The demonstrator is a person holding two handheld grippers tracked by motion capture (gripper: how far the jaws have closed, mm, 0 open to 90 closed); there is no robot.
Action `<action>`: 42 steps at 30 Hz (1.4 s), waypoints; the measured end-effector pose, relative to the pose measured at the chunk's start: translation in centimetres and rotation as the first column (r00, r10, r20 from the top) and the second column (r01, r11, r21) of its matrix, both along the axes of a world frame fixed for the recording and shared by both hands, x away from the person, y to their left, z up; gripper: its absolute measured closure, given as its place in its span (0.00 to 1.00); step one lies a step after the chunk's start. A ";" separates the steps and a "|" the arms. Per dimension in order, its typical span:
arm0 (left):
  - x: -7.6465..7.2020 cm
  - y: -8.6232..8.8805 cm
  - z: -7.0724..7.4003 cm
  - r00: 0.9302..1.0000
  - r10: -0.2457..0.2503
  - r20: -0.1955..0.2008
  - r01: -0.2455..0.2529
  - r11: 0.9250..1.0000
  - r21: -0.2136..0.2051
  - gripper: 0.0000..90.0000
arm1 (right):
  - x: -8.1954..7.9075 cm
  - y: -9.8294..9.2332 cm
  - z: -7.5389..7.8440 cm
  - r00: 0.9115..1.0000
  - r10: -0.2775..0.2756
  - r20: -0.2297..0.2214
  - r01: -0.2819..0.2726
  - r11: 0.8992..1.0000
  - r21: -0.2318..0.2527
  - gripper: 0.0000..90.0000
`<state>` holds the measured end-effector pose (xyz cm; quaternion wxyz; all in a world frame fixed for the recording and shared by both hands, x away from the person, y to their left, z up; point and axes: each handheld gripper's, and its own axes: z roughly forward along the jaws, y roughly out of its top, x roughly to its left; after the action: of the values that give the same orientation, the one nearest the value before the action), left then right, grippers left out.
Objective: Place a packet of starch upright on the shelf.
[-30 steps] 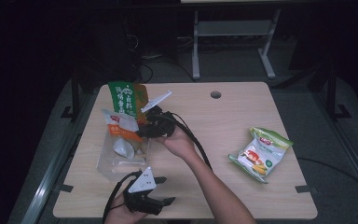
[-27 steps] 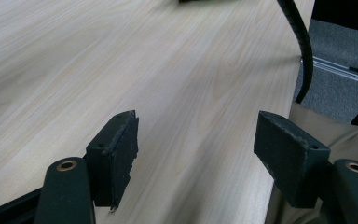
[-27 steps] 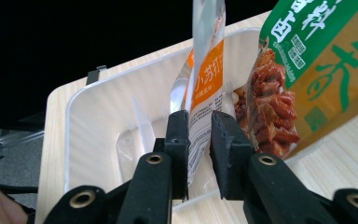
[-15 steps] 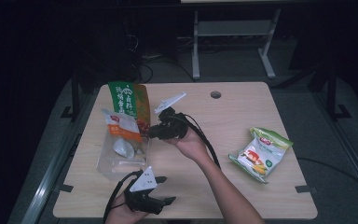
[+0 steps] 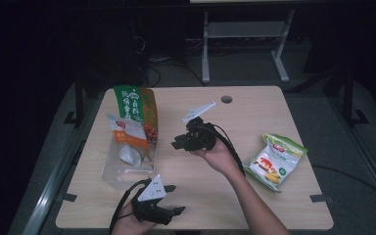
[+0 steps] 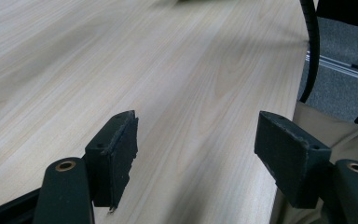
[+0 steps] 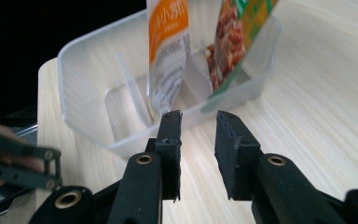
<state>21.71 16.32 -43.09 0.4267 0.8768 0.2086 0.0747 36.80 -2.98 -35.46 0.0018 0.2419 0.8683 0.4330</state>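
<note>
A clear plastic bin [image 5: 111,172] sits at the table's left, and two snack bags stand in it. One is a tall green and orange bag [image 5: 134,105], the other a smaller white and orange bag [image 5: 127,134]. My right gripper [image 5: 177,144] hovers mid-table just right of the bin and points at it. Its jaws have just been opening; they stand a little apart with nothing between them. In the right gripper view the gripper [image 7: 198,116] faces the bin [image 7: 88,70] and both bags [image 7: 168,46] [image 7: 242,28]. My left gripper [image 5: 176,199] rests open near the front edge, over bare wood [image 6: 196,135].
A green snack bag [image 5: 274,161] lies flat near the table's right edge. A round cable hole [image 5: 226,99] sits at the back of the table [image 5: 254,117]. A metal stand [image 5: 245,34] is on the floor behind the table.
My right gripper has drawn back to the right, away from the bags in the bin, and its jaws have parted. The left gripper has stayed put.
</note>
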 end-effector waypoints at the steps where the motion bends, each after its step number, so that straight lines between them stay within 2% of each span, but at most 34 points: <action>1: 0.0 0.0 0.0 1.000 0.001 -0.003 -0.001 1.000 -0.001 0.33 | -0.2 -0.5 -0.2 1.000 -0.005 -0.011 0.005 1.000 -0.002 0.77; 14: 0.2 0.1 -0.2 1.000 0.016 0.001 -0.016 1.000 -0.009 0.33 | -2.3 -5.6 -2.3 0.998 -0.055 -0.034 0.054 0.998 -0.014 0.73; 17: 0.2 -0.1 -0.3 1.000 0.017 -0.010 -0.017 1.000 -0.002 0.33 | -2.9 -6.9 -2.7 0.995 -0.085 -0.049 0.086 0.996 0.001 0.73; 24: 0.3 -0.2 -0.4 1.000 0.006 0.001 -0.006 1.000 0.011 0.33 | -3.5 -9.3 -3.3 0.990 -0.119 -0.069 0.122 0.992 0.032 0.69; 26: 0.2 -0.2 -0.5 1.000 0.011 -0.011 -0.011 1.000 0.008 0.33 | -3.7 -9.9 -3.5 0.988 -0.130 -0.078 0.133 0.990 0.037 0.68; 35: 0.2 -0.2 -0.5 1.000 0.011 -0.027 -0.011 1.000 -0.013 0.32 | -5.1 -12.8 -4.4 0.979 -0.179 -0.094 0.183 0.983 0.033 0.62; 42: 0.1 -0.4 -0.5 0.999 0.008 -0.033 -0.009 1.000 -0.019 0.32 | -6.0 -14.2 -5.0 0.973 -0.207 -0.100 0.211 0.977 0.031 0.57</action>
<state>21.85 15.96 -43.55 0.4315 0.8728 0.2200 0.0603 30.81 -17.22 -40.43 0.0008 0.3525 0.8280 0.4361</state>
